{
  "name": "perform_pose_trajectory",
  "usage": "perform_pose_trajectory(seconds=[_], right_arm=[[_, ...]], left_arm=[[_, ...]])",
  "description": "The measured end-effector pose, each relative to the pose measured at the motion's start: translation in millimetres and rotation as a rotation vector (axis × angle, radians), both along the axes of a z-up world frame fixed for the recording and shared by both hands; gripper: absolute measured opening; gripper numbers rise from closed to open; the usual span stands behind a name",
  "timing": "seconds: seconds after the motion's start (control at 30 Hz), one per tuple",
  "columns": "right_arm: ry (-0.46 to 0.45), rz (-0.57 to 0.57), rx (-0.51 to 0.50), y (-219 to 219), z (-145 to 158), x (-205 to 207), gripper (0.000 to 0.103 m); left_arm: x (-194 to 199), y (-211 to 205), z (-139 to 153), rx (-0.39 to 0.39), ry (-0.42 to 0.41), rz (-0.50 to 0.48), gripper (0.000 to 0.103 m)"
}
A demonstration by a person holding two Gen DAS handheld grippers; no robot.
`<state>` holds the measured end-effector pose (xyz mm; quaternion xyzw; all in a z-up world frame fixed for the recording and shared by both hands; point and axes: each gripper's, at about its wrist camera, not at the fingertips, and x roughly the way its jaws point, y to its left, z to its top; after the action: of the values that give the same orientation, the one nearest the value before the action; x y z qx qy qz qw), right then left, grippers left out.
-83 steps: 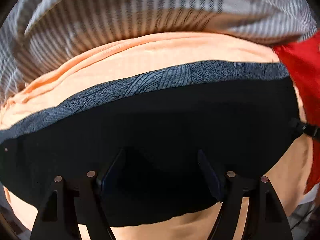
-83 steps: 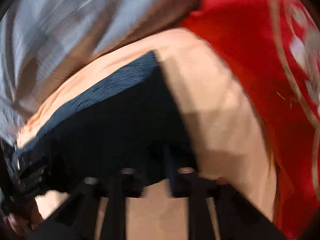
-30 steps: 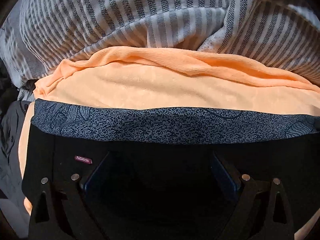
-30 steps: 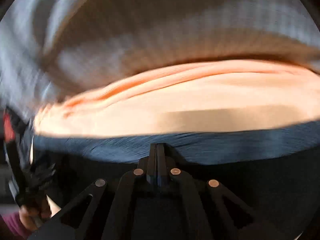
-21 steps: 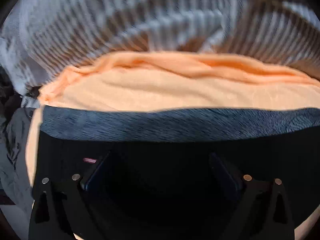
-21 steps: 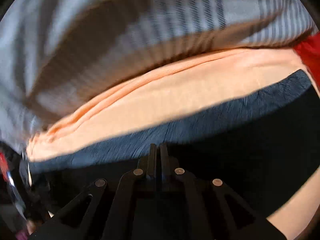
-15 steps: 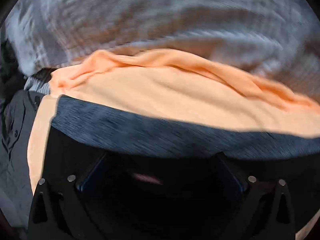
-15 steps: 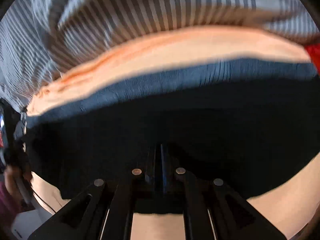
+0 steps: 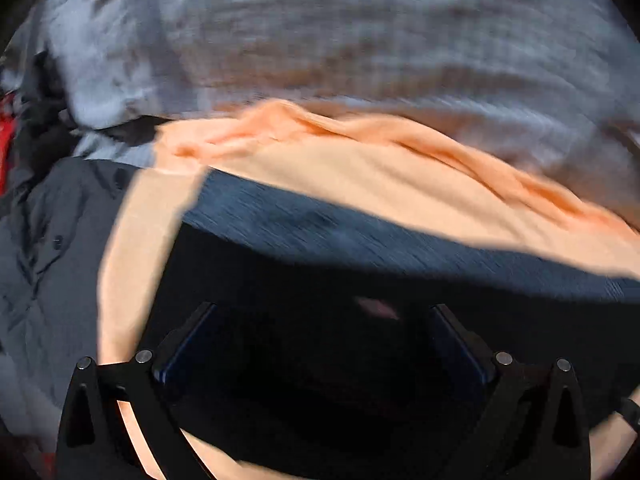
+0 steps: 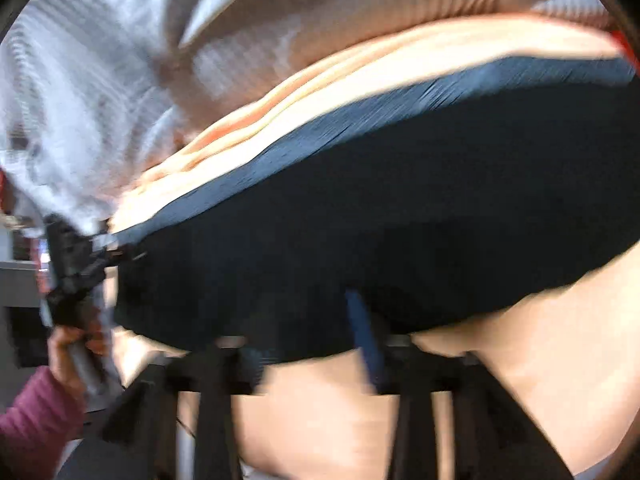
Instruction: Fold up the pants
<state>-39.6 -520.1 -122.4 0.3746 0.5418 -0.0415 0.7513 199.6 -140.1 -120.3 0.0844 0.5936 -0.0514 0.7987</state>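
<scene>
Folded pants on orange cloth, both grippers above them.

The black pants (image 9: pixel 320 280), grey-blue band on the far edge, lie ahead of both jaws. Left gripper (image 9: pixel 320 344) stands wide open, gripping nothing; right gripper (image 10: pixel 316 344) is opening, nothing pinched. Orange cloth (image 9: pixel 360 168) lies beneath, striped fabric (image 9: pixel 360 40) beyond.

Motion-blurred striped bedding (image 9: pixel 360 40); pants (image 9: pixel 320 380) edge-cropped.

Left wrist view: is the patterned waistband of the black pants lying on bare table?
No, the blue-grey patterned waistband of the black pants lies on an orange cloth, which spreads beyond it on both sides.
</scene>
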Motion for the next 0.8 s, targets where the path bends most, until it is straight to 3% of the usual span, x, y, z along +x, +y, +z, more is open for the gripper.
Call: perform_pose_trajectory(seconds=[0.1,0.17,0.23,0.33,0.53,0.63,0.73,0.8], right_arm=[[-0.032,0.048,0.144,43,-17,3,0.056],[-0.032,0.070,0.214,77,-36,14,0.056],[-0.005,0.089,0.247,97,-49,16,0.056],[0.010,0.096,0.283,115,-64,15,0.054],[-0.030,0.050,0.339,127,-79,20,0.050],[-0.034,0.020,0.382,130,-91,25,0.044],[-0.036,-0.013,0.437,127,-93,23,0.021],[-0.083,-0.002,0.423,125,-81,26,0.006]], left_arm=[[-21,-30,-6,-0.025,0.016,-0.109,0.103],[-27,-48,-20,0.001,0.031,-0.151,0.103],[-31,-57,-39,0.045,0.056,-0.173,0.103],[-40,-66,-48,0.100,-0.019,-0.230,0.103],[-34,-61,-51,0.073,-0.014,-0.246,0.103],[-30,-60,-53,0.072,-0.011,-0.240,0.103],[-29,-62,-54,0.076,-0.012,-0.241,0.103],[-31,-65,-51,0.077,-0.005,-0.239,0.103]])
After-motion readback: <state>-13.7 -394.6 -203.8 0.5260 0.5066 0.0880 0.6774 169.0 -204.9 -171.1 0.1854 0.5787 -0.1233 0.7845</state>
